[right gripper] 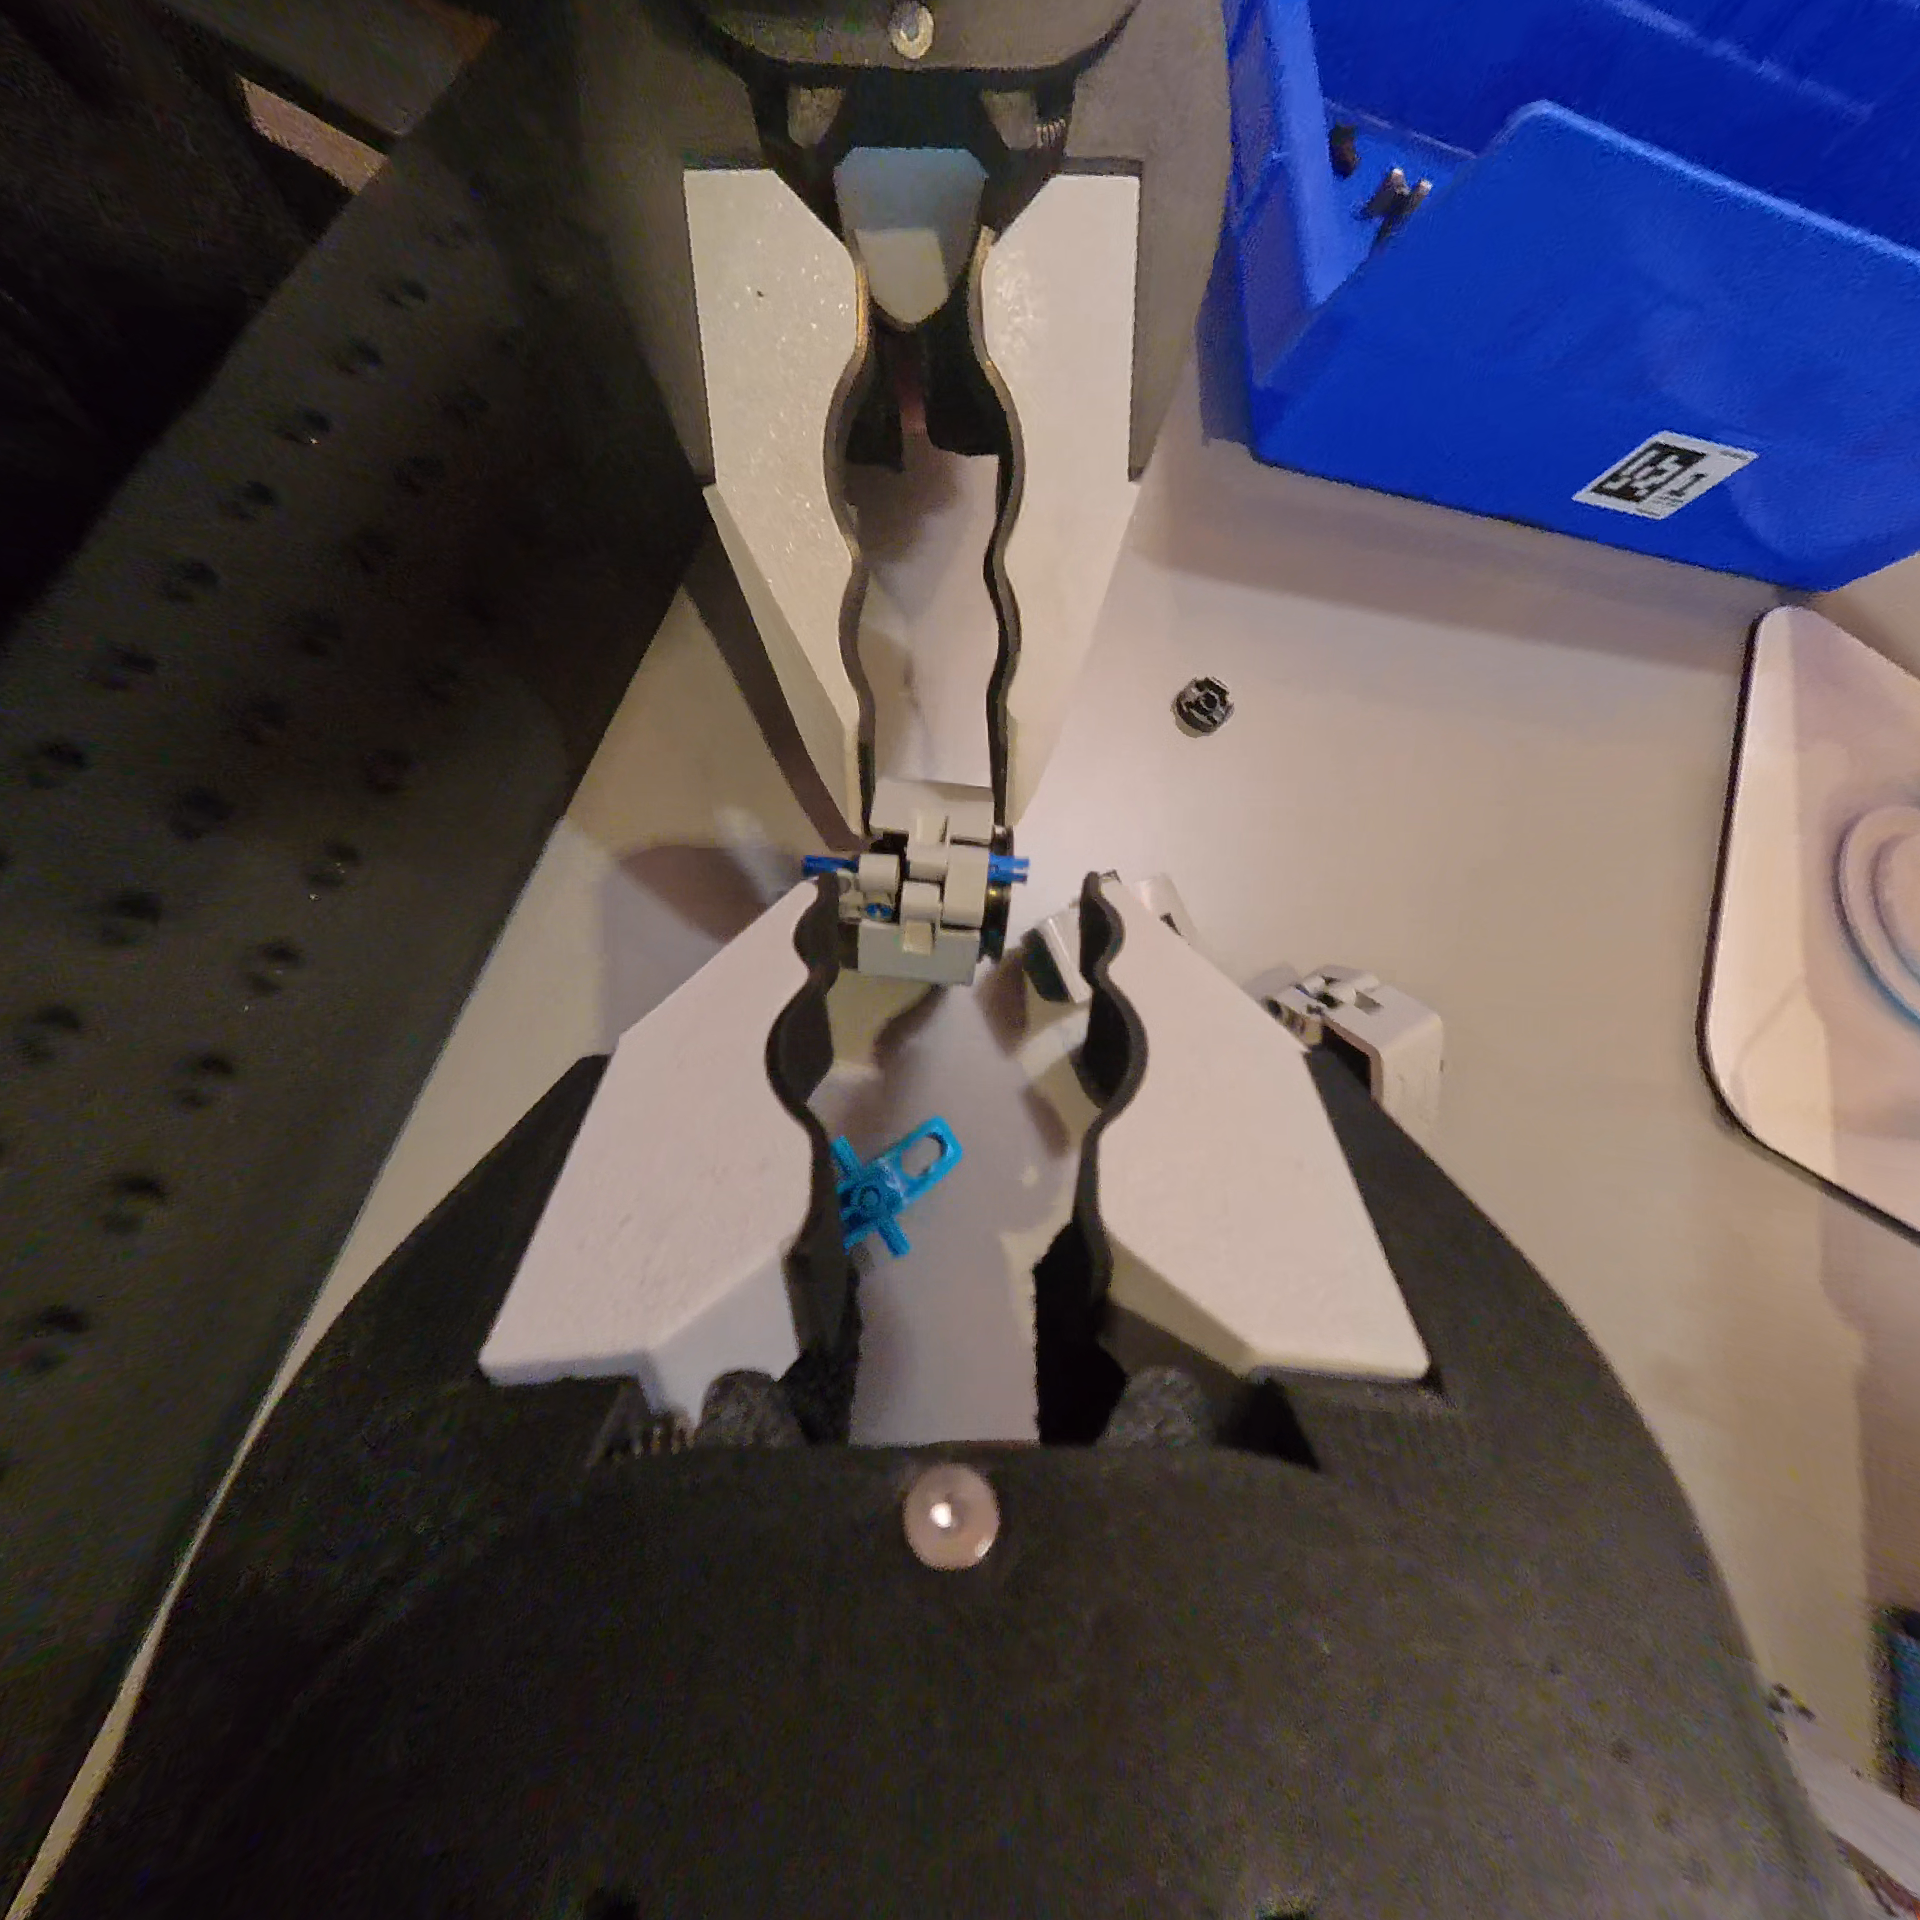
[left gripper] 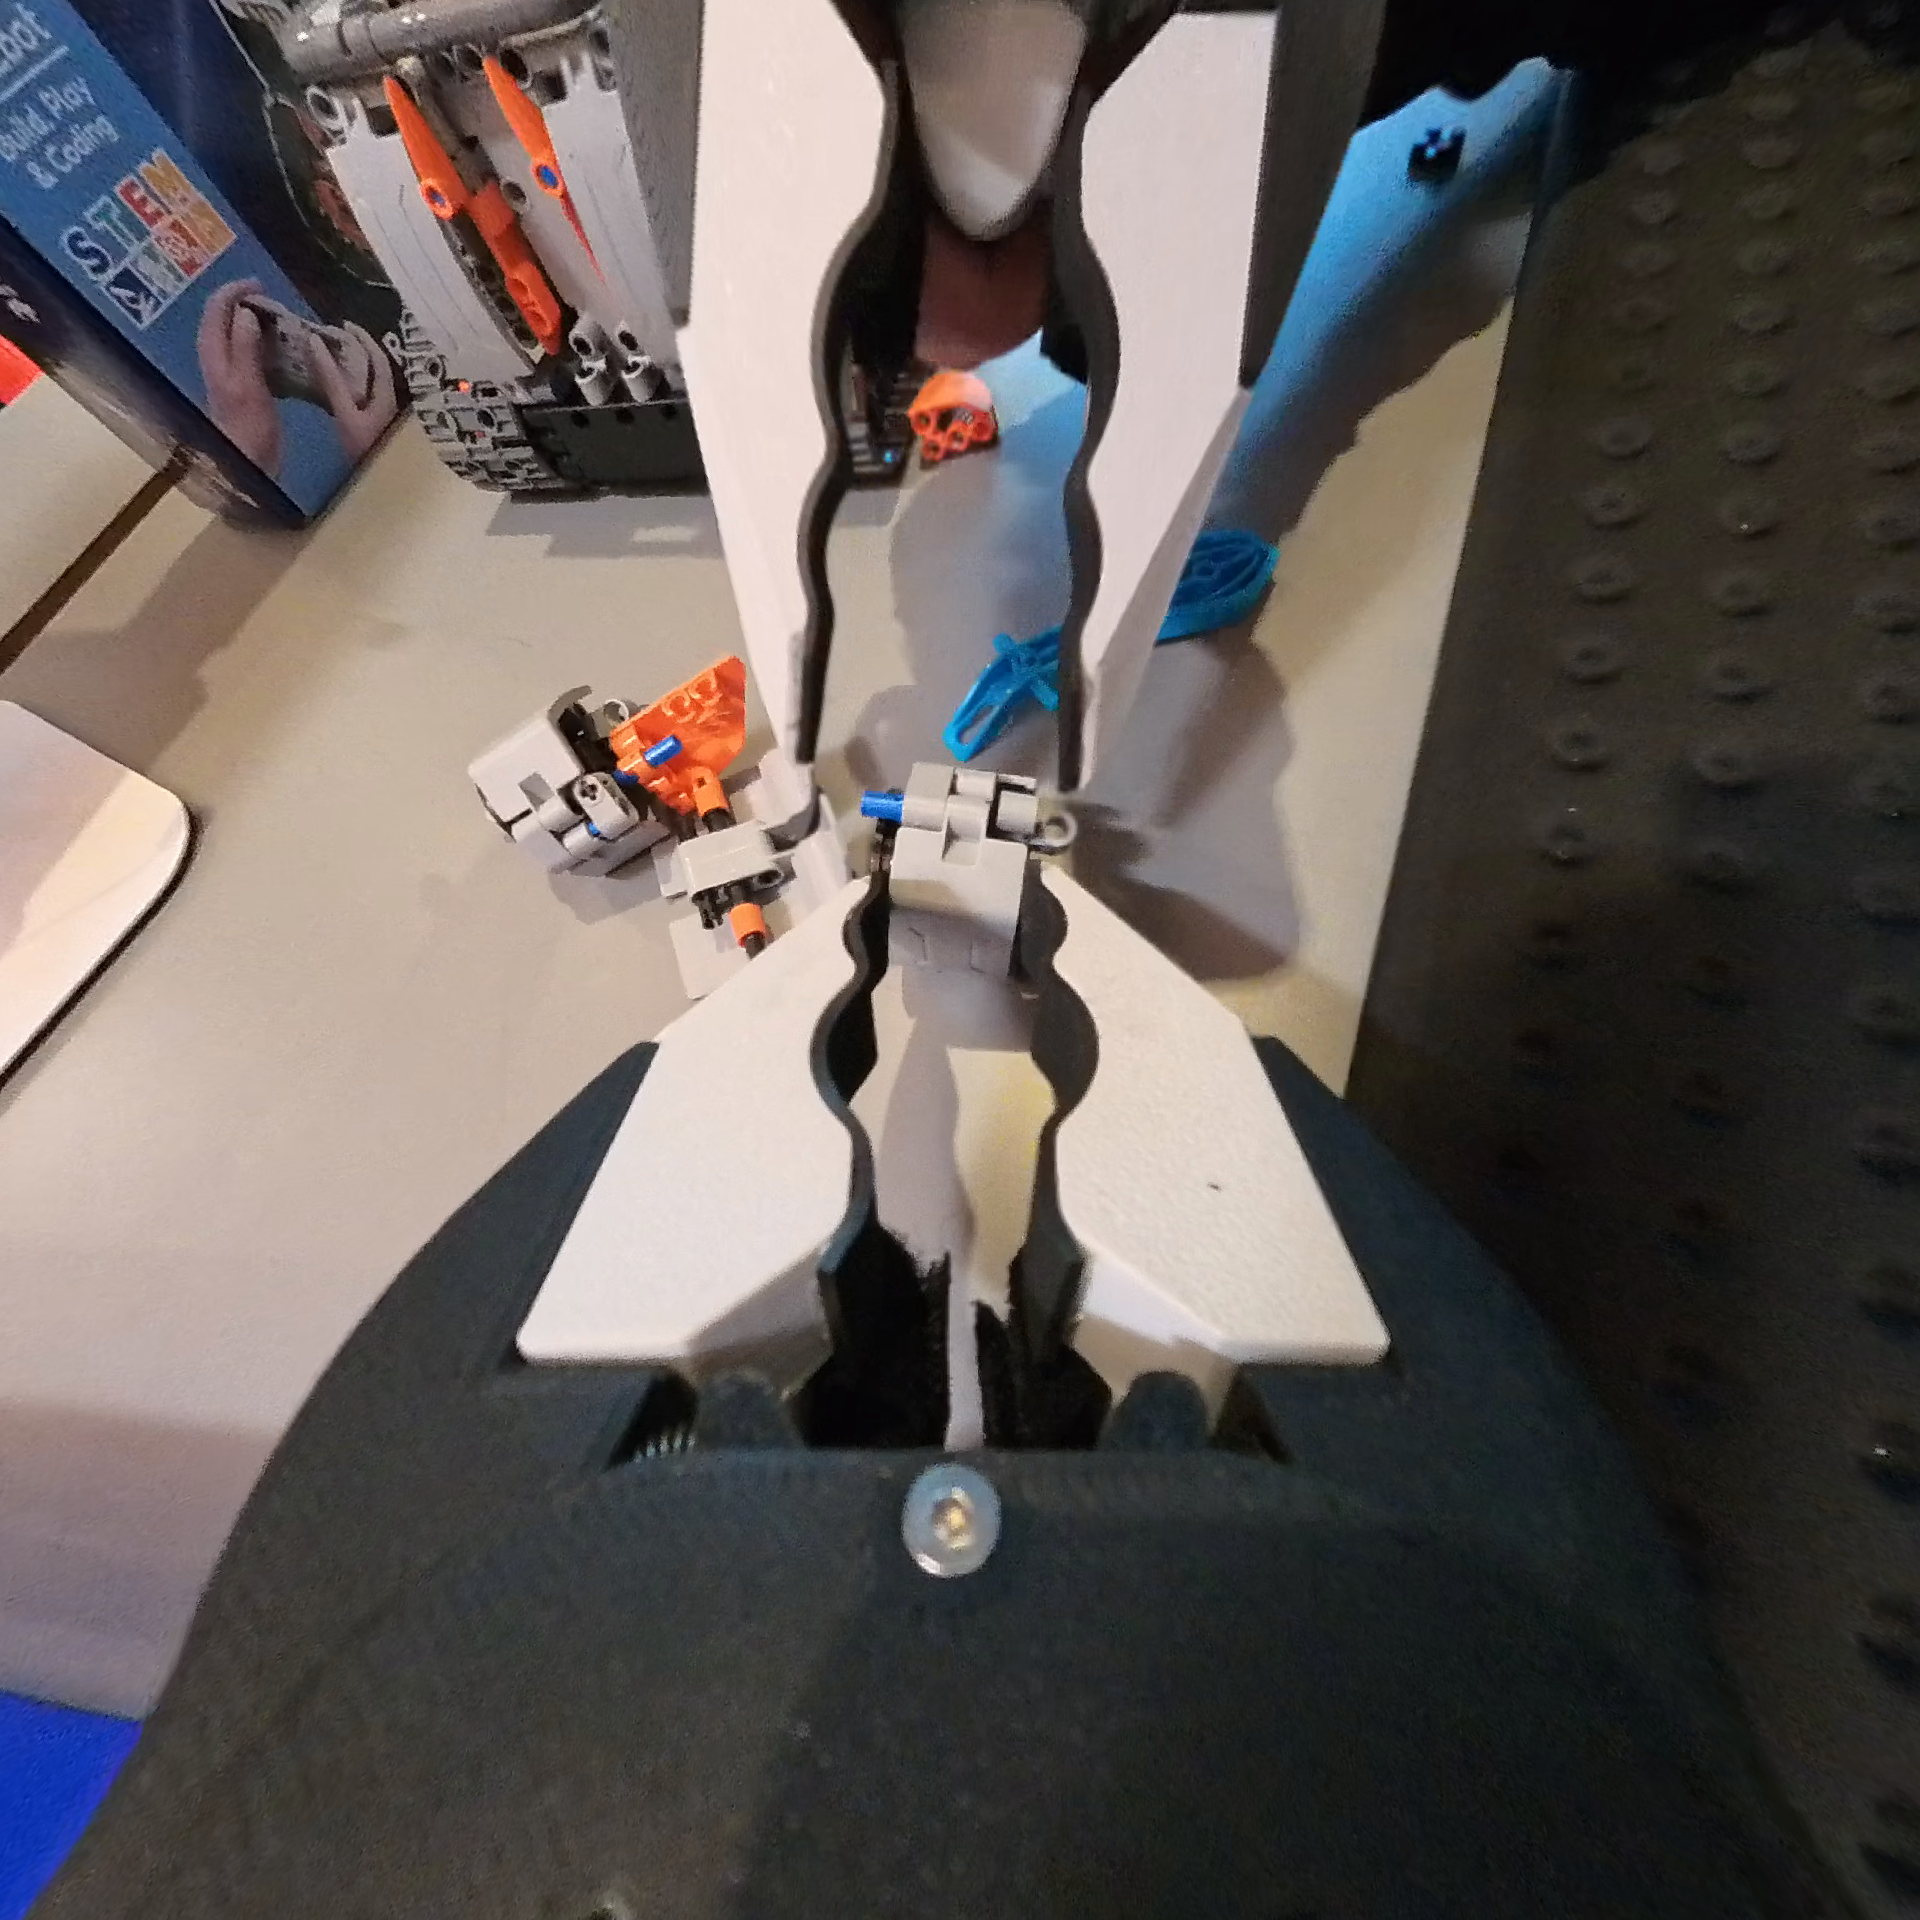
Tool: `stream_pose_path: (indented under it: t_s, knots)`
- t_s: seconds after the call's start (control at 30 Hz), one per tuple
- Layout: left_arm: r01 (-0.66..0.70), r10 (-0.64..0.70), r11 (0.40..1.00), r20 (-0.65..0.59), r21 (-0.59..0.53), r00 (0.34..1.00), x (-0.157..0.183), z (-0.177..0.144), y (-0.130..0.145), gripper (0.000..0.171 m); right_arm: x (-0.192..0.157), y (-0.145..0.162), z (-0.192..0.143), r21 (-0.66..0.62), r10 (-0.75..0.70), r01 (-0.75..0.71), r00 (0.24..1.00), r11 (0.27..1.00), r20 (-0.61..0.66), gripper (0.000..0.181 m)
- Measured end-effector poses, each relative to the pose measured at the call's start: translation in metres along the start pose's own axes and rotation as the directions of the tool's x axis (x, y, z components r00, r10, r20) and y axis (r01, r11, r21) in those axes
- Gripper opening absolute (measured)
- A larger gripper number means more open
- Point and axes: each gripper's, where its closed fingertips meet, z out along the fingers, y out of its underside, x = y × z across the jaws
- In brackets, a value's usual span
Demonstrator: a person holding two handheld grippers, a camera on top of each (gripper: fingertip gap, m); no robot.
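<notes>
Left gripper [left gripper: 958,904] points forward over the pale tabletop [left gripper: 312,1039], its jaws narrowed onto the small grey brick assembly with blue pins [left gripper: 961,842]; the lower part of that assembly is tucked between the black wavy pads, so how far in it sits is hard to tell. Right gripper [right gripper: 961,925] faces it head-on from the opposite side, its jaws set wide. In the right wrist view its left fingertip [right gripper: 821,914] looks to touch the assembly [right gripper: 925,904], while the right fingertip stands clear of it, so it is not gripping. In the left wrist view the right gripper [left gripper: 940,769] comes down from the top of frame, fingertips just above and beside the assembly, and its body is cut off at the top edge. Beneath the right gripper a small light-blue cross-shaped plastic part [right gripper: 883,1184] lies on the table, partly hidden by the left pad. A grey block piece [right gripper: 1351,1023] sits just beside its right finger, half covered. Farther off in the left view a grey-and-orange brick cluster [left gripper: 623,779] rests on the table, then a light-blue fan-shaped part [left gripper: 1216,582], mostly behind a finger. At the back stands a printed blue cardboard box [left gripper: 156,260], cut off at the frame edge. Beside it is a grey tracked model with orange blades [left gripper: 499,291], its top out of frame. A blue plastic bin with a square marker sticker [right gripper: 1558,364] sits far right, and a small dark round piece [right gripper: 1202,707] lies near it, too blurred to identify. Dark perforated board [right gripper: 260,727] flanks the table.
</notes>
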Motion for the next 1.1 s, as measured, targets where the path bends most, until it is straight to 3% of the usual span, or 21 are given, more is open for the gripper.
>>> stream_pose_path:
  t_s: [0.17, 0.53, 1.1]
  knots:
    - [0.022, -0.022, 1.0, -0.016, -0.004, 1.0, 0.0, 0.002, 0.001, 0.023, -0.009, 0.014, 0.012, -0.054, 0.02, -0.018, 0.999, 0.998, 0.044, 0.041]
    - [-0.014, 0.014, 1.0, 0.007, -0.027, 1.0, -0.004, 0.004, 0.003, 0.022, -0.006, 0.012, 0.015, -0.045, 0.136, -0.132, 0.987, 0.99, 0.085, 0.034]
    - [-0.022, 0.022, 0.999, 0.009, -0.029, 1.0, -0.004, 0.004, 0.004, 0.022, 0.002, 0.006, 0.002, 0.014, 0.165, -0.167, 0.981, 0.986, 0.102, 0.034]
